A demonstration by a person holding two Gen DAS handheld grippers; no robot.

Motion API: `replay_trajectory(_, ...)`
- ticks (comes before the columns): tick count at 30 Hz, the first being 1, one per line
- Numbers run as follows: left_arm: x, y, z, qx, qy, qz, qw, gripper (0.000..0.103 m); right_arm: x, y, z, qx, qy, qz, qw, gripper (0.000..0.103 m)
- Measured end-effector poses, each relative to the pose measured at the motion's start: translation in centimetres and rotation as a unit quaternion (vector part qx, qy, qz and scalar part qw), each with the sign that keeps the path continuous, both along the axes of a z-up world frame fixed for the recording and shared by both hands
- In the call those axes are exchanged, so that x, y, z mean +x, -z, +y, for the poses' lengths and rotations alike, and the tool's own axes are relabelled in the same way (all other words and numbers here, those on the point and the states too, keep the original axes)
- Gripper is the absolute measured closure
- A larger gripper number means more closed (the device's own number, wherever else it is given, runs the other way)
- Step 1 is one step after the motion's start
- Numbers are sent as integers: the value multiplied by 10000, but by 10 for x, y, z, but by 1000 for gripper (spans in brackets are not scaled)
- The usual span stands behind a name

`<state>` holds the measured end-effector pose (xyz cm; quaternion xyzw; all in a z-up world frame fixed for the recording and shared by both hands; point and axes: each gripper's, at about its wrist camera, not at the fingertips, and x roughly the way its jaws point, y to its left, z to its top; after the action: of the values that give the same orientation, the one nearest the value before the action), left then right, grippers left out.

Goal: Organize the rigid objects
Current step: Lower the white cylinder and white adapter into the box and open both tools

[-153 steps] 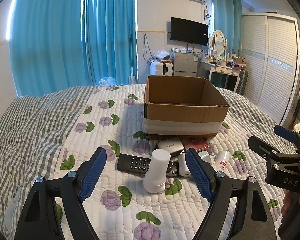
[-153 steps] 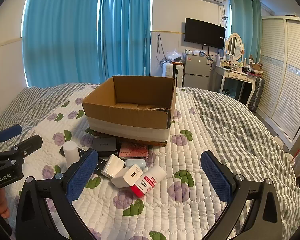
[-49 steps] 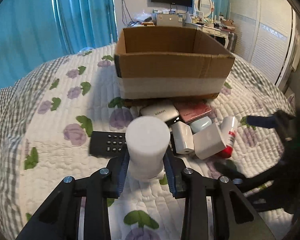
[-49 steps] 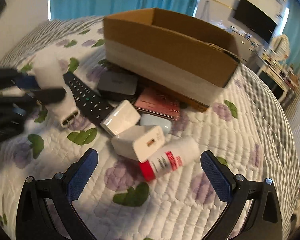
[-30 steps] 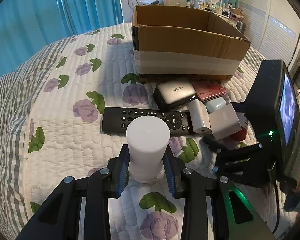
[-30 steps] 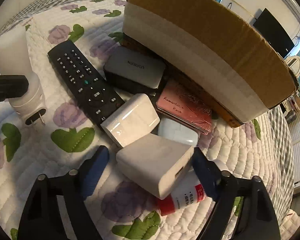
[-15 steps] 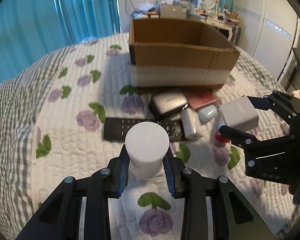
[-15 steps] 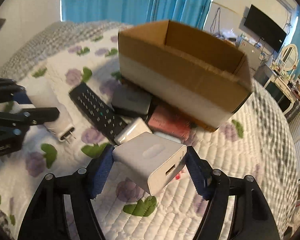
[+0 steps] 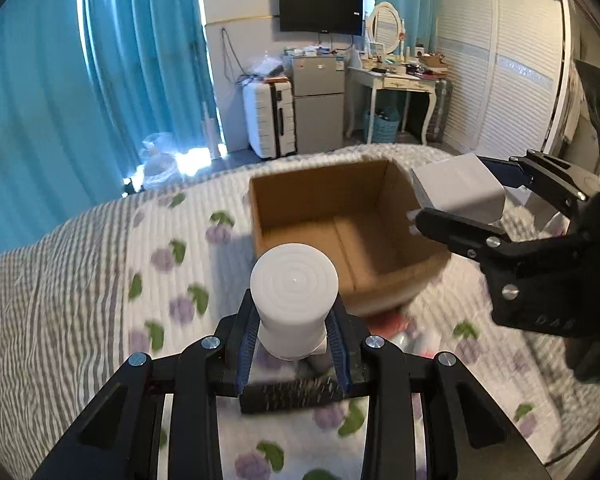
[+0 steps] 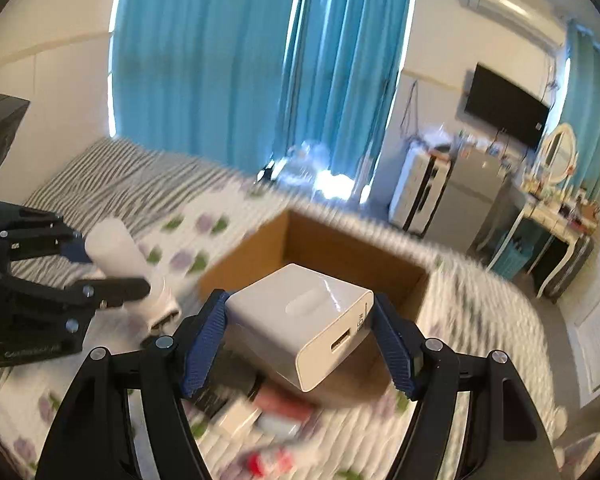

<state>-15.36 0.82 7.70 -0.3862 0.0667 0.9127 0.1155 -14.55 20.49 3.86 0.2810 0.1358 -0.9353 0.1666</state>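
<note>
My left gripper (image 9: 293,354) is shut on a white cylindrical plug-in device (image 9: 294,300), held in the air short of the open cardboard box (image 9: 300,200). My right gripper (image 10: 300,340) is shut on a white USB charger block (image 10: 300,320), lifted above the box's near wall (image 10: 240,256). In the left wrist view the right gripper (image 9: 460,196) with the charger block (image 9: 456,190) hangs over the box's right side. In the right wrist view the left gripper (image 10: 100,268) with the cylinder (image 10: 120,256) sits at the left. The box floor looks bare.
The box stands on a quilted floral bedspread (image 9: 100,300). Below the grippers lie a black remote (image 9: 292,396), a pink item (image 10: 284,404), a white charger (image 10: 236,420) and a red-and-white bottle (image 10: 268,460), all blurred. Beyond the bed stand a suitcase (image 9: 268,120), fridge and dressing table.
Both grippers have risen from the bedspread with their objects and tilted up toward the box. The box interior now shows; the loose items dropped to the bottom of both views.
</note>
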Motion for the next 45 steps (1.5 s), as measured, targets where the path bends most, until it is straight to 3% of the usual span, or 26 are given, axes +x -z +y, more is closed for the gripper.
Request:
replay_trajectory(4, -56, -20, 12, 422, 46, -52, 9991, 70, -44, -25, 7, -278, 230, -18, 9993, 32)
replay_trajectory(7, -96, -9, 21, 869, -47, -348, 9956, 70, -77, -33, 14, -353, 396, -99, 9985, 32)
replay_trajectory(9, -116, 5, 33, 774, -102, -434, 9960, 70, -103, -30, 19, -340, 559, -140, 9978, 32)
replay_trajectory(12, -141, 36, 50, 271, -156, -527, 9981, 70, -127, -19, 32, -525, 786, -275, 9951, 32)
replay_trajectory(17, -173, 90, 42, 531, -480, -1233, 9898, 70, -152, 17, 47, -536, 1032, -433, 9923, 32)
replay_trajectory(19, -172, 97, 39, 550, -444, -1270, 9894, 70, -158, 32, 50, -577, 1078, -534, 9911, 32)
replay_trajectory(21, -170, 95, 38, 386, -427, -1037, 9929, 67, -165, 42, 53, -615, 1041, -652, 9905, 32)
replay_trajectory(24, -163, 87, 34, 434, -319, -827, 9951, 40, -164, 50, 50, -591, 961, -612, 9917, 32)
replay_trajectory(25, -160, 83, 31, 538, -291, -760, 9952, 38, -165, 50, 49, -600, 937, -592, 9920, 32)
replay_trajectory(29, -155, 73, 21, 767, -302, -865, 9928, 35, -160, 48, 45, -668, 909, -578, 9919, 31)
replay_trajectory(31, -147, 64, 21, 866, -213, -842, 9925, 35, -153, 38, 47, -671, 1050, -292, 9918, 12)
replay_trajectory(32, -140, 58, 23, 861, -172, -783, 9931, 35, -149, 32, 47, -696, 1093, -176, 9914, 10)
replay_trajectory(37, -87, 20, 15, 748, -2, -207, 9970, 33, -116, -5, 53, -773, 1355, 192, 9876, 9)
replay_trajectory(42, -40, -18, -4, 530, -97, 40, 9985, 30, -65, -35, 58, -897, 1286, 357, 9870, 9)
replay_trajectory(45, -13, -35, -17, 306, -116, 204, 9993, 28, -40, -43, 49, -619, 1167, 333, 9907, 9)
